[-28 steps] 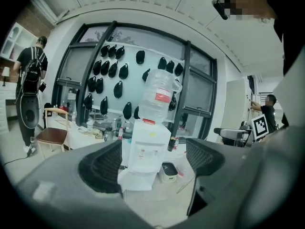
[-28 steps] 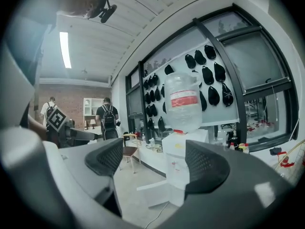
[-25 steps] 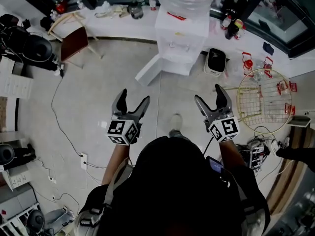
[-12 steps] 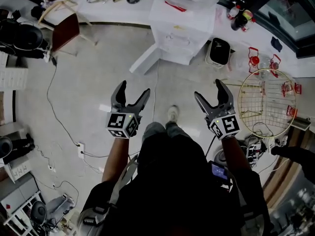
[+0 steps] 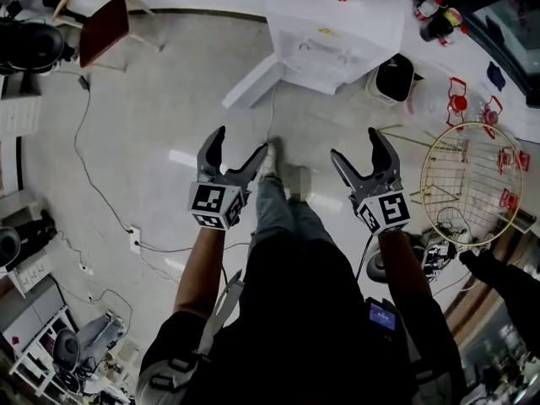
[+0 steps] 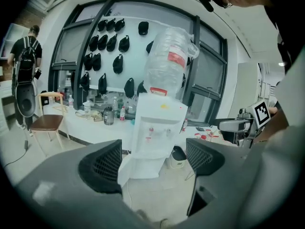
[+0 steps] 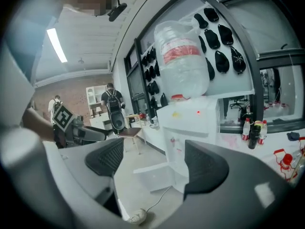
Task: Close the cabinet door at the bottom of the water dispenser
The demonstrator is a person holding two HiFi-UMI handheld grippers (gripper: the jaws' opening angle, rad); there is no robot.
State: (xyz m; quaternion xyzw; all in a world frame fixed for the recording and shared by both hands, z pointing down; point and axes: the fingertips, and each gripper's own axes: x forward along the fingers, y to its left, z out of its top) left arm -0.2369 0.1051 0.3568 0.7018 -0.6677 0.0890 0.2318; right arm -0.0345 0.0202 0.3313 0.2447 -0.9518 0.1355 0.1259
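White plastic water dispenser point(image 5: 337, 32) sits at 12 o'clock in the head view, against the counter, with a big clear water bottle point(image 6: 167, 61) on top. Its bottom cabinet door point(image 5: 251, 81) is open: a flat white panel swung out toward 11 o'clock, one end at the cabinet corner, free edge out over the floor. The task is not started, and nothing touches the door.

Left gripper point(image 5: 240, 142) has its jaws spread wide with nothing between them. The left gripper view looks through the gap at the dispenser front. Right gripper point(image 5: 356, 144) is also wide and empty. Both are held in front of the person, well apart from the door, which lies up at 12 o'clock of the left one. One shoe point(image 5: 270, 154) is between the grippers. A thin white cable point(image 5: 272, 112) runs on the floor from the dispenser toward it.

Handling guess: the door looks light and stiff and should swing easily on its hinge. The face is smooth, likely slippery, and I can't make out a handle. No need to grasp it. Push with a jaw flat on the outer face near the free edge, which gives the most leverage. Go gently, since the loaded bottle probably makes the unit top-heavy, and a thin panel could bounce back open.
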